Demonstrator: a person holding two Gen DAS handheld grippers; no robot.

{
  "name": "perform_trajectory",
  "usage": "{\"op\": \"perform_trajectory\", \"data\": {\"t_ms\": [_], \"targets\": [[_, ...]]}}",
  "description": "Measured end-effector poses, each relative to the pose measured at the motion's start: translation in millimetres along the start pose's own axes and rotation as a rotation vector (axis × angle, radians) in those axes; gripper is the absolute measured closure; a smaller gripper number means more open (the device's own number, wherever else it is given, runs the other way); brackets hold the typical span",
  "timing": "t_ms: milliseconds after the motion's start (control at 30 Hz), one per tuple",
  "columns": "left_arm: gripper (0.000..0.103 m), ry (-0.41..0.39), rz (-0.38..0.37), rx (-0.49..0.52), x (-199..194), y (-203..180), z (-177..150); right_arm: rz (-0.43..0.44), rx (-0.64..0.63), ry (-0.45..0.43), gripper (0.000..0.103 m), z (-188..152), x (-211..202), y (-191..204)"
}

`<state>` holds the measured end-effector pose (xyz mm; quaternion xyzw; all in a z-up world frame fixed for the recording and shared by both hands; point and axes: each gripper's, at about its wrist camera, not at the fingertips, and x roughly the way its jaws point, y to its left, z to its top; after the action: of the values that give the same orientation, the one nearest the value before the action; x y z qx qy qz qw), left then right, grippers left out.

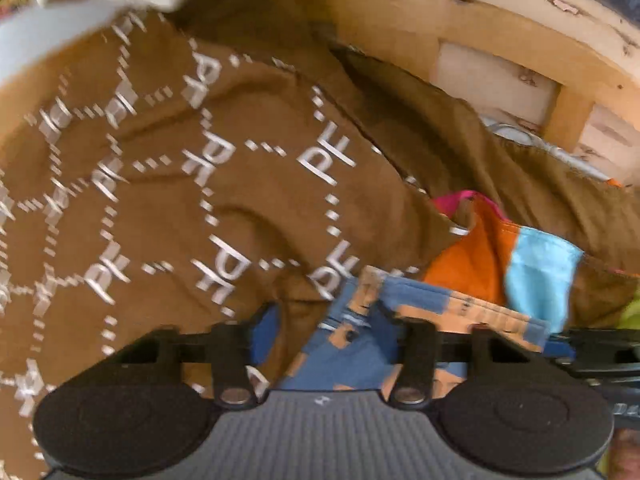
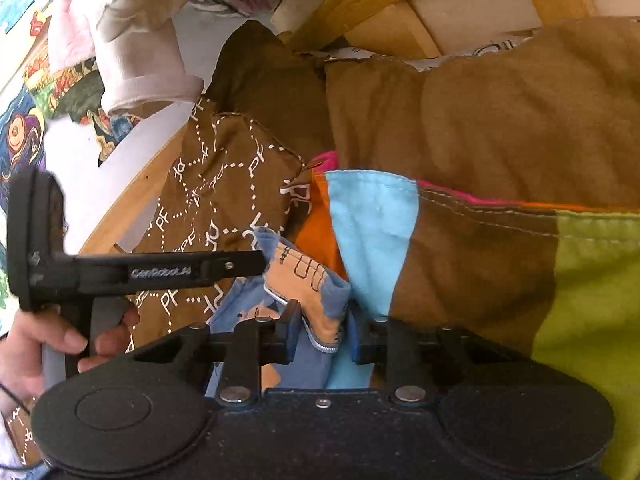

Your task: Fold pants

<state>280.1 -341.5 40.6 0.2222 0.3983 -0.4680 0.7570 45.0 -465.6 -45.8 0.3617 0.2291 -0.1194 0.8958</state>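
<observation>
The pants (image 1: 360, 354) are small, blue with tan patches, and lie bunched on a brown cloth printed with white letters (image 1: 200, 160). In the left wrist view my left gripper (image 1: 326, 328) has its pads closed on the blue and tan fabric. In the right wrist view my right gripper (image 2: 325, 338) pinches a fold of the pants (image 2: 300, 276) near a white-edged hem. My left gripper (image 2: 256, 261) reaches in from the left there and holds the raised end of the same fabric. A person's hand (image 2: 36, 340) grips its handle.
A patchwork cloth of brown, orange, light blue and green (image 2: 480, 264) lies right of the pants, also seen as patchwork cloth (image 1: 536, 272). A wooden frame (image 1: 480, 32) runs behind. Pale garments (image 2: 152, 60) and a colourful printed sheet (image 2: 20, 132) lie at the upper left.
</observation>
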Motion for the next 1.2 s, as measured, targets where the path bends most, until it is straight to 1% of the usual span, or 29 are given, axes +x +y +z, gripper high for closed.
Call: {"op": "perform_trajectory", "data": {"t_ms": [33,67,167,233,267,300,367,400,433,467,500,600,667,733,800,867,933,967,1000,1033,1067,1100,1133,1167,1200], "targets": [[0.076,0.009,-0.037,-0.016,0,1,1,0.003,0.002,0.001,0.079,0,0,0],[0.077,0.012,-0.038,-0.018,0,0,2,0.007,0.008,0.002,0.079,0,1,-1],[0.083,-0.002,-0.005,0.035,-3,-10,1,0.013,0.027,0.002,0.085,1,-1,-3],[0.085,-0.034,0.022,0.025,-7,-16,2,0.008,0.023,-0.009,0.091,1,-2,-2],[0.086,-0.053,0.037,0.027,-9,-20,1,0.003,0.007,-0.023,0.091,1,-5,1],[0.086,-0.063,0.052,0.038,-7,-19,3,-0.011,-0.036,-0.047,0.092,1,-8,6],[0.087,-0.06,0.078,0.081,-4,-26,1,-0.026,-0.171,-0.112,0.092,-1,-17,24],[0.087,-0.058,0.087,0.088,-1,-27,1,-0.029,-0.238,-0.137,0.093,-4,-19,33],[0.086,-0.056,0.094,0.081,1,-27,1,-0.035,-0.288,-0.142,0.093,-7,-19,40],[0.082,-0.056,0.099,0.069,3,-25,2,-0.045,-0.325,-0.135,0.093,-9,-17,44],[0.077,-0.058,0.105,0.059,4,-25,4,-0.06,-0.351,-0.123,0.093,-12,-15,47],[0.071,-0.059,0.104,0.02,1,-20,5,-0.094,-0.396,-0.117,0.093,-14,-12,51],[0.068,-0.066,0.117,-0.039,-7,-13,5,-0.101,-0.444,-0.129,0.093,-17,-13,56],[0.067,-0.067,0.121,-0.141,-17,-2,3,-0.106,-0.513,-0.14,0.093,-22,-14,62],[0.058,-0.055,0.092,-0.28,-26,13,-1,-0.107,-0.585,-0.151,0.093,-28,-16,70],[0.057,-0.057,0.022,-0.426,-35,29,-10,-0.11,-0.662,-0.151,0.093,-35,-16,78],[0.057,-0.046,-0.064,-0.537,-42,40,-19,-0.12,-0.74,-0.141,0.093,-42,-14,86],[0.055,-0.038,-0.1,-0.574,-44,43,-21,-0.123,-0.784,-0.137,0.093,-46,-13,90],[0.048,-0.03,-0.136,-0.605,-46,45,-25,-0.123,-0.82,-0.134,0.093,-51,-13,93],[0.044,-0.02,-0.175,-0.635,-47,47,-27,-0.121,-0.858,-0.132,0.093,-55,-12,98],[0.038,-0.009,-0.211,-0.662,-46,47,-29,-0.118,-0.891,-0.131,0.093,-60,-11,101],[0.036,0.007,-0.247,-0.687,-44,47,-30,-0.112,-0.923,-0.131,0.093,-64,-13,104],[0.036,0.024,-0.284,-0.71,-41,46,-31,-0.108,-0.953,-0.131,0.093,-68,-13,107],[0.036,0.034,-0.302,-0.723,-39,43,-34,-0.105,-0.978,-0.129,0.092,-71,-14,110],[0.036,0.041,-0.3,-0.735,-36,40,-34,-0.101,-1.002,-0.127,0.092,-75,-14,112]]}}
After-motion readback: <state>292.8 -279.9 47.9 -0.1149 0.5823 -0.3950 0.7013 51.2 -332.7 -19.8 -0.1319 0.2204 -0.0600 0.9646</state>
